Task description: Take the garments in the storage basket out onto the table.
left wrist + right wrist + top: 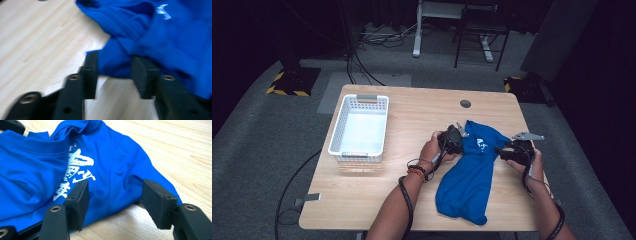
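Pale wood grain runs across the bench point(412, 170), which stands on grey carpet with dark curtains and chair legs behind it. On its right half lies the blue shirt point(467, 175), a smooth, slightly shiny knit, bunched into a long loose shape that runs from the middle of the bench toward the near edge, where its lower end is rumpled. White brush-style lettering point(75, 170) sits on the chest, below a stitched collar seam. I hold my left tongs point(113, 75) at the shirt's upper left edge; their jaws stand apart, released, with a fold of the blue cloth lying between them and the bare wood just below. My right tongs point(116, 202) are at the shirt's upper right corner, also spread wide and not clamped; the sleeve edge spreads between the two black pads, resting on the bench. In the high view both my hands flank the top of the shirt, left tongs beside the collar and right tongs beside the sleeve. Well apart, on the left half of the bench, stands a white plastic basket point(335, 135).
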`<state>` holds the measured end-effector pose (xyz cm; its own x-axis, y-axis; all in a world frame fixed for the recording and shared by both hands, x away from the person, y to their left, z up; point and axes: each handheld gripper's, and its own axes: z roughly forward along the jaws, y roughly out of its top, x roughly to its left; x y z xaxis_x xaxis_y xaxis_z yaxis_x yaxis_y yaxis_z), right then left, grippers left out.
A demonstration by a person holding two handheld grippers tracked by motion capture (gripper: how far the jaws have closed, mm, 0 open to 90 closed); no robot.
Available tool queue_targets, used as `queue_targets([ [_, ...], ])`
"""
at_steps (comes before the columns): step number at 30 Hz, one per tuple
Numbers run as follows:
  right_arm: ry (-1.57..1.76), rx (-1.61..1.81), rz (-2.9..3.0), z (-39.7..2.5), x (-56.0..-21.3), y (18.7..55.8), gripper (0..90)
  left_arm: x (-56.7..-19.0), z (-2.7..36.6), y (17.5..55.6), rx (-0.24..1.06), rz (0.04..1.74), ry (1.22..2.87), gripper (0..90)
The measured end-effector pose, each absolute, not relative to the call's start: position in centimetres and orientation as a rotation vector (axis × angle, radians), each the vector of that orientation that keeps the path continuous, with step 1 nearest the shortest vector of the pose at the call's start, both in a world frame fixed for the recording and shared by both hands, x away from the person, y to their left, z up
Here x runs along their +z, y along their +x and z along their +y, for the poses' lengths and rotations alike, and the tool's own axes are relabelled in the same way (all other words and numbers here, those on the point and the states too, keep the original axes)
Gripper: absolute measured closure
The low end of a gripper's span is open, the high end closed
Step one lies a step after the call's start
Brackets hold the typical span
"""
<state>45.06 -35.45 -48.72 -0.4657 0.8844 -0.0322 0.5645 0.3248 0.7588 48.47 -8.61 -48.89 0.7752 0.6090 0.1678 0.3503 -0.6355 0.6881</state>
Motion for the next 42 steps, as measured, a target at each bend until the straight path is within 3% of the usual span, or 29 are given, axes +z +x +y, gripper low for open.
queue_targets([
  [2, 1.272, 0.939, 2.151, -35.3, -48.8, 44.9, 40.2, -48.9, -9.6, 49.0, 0.532, 0.756, 2.356, 49.2],
  [6, 1.260, 0.953, 2.159, -35.3, -48.9, 44.8, 40.1, -49.3, -10.2, 49.1, 0.502, 0.724, 2.380, 50.2],
  [11, 1.296, 0.955, 2.144, -35.6, -49.1, 45.1, 38.7, -49.3, -10.2, 48.8, 0.446, 0.660, 2.404, 83.3],
  [13, 1.324, 0.949, 2.111, -35.8, -49.2, 45.2, 38.6, -49.3, -10.0, 48.6, 0.438, 0.650, 2.403, 87.1],
  [22, 1.439, 0.878, 2.128, -36.6, -49.9, 46.2, 41.9, -48.7, -6.7, 47.5, 0.444, 0.669, 2.368, 87.8],
  [30, 1.455, 0.767, 2.082, -36.9, -49.5, 46.1, 41.7, -48.3, -3.0, 44.8, 0.576, 0.727, 2.393, 87.8],
  [34, 1.491, 0.753, 2.066, -37.5, -49.5, 46.1, 41.4, -48.0, -1.0, 43.6, 0.530, 0.787, 2.359, 87.7],
  [42, 1.493, 0.731, 2.054, -37.8, -49.4, 45.9, 41.4, -48.2, 1.8, 41.4, 0.572, 0.870, 2.356, 87.6],
])
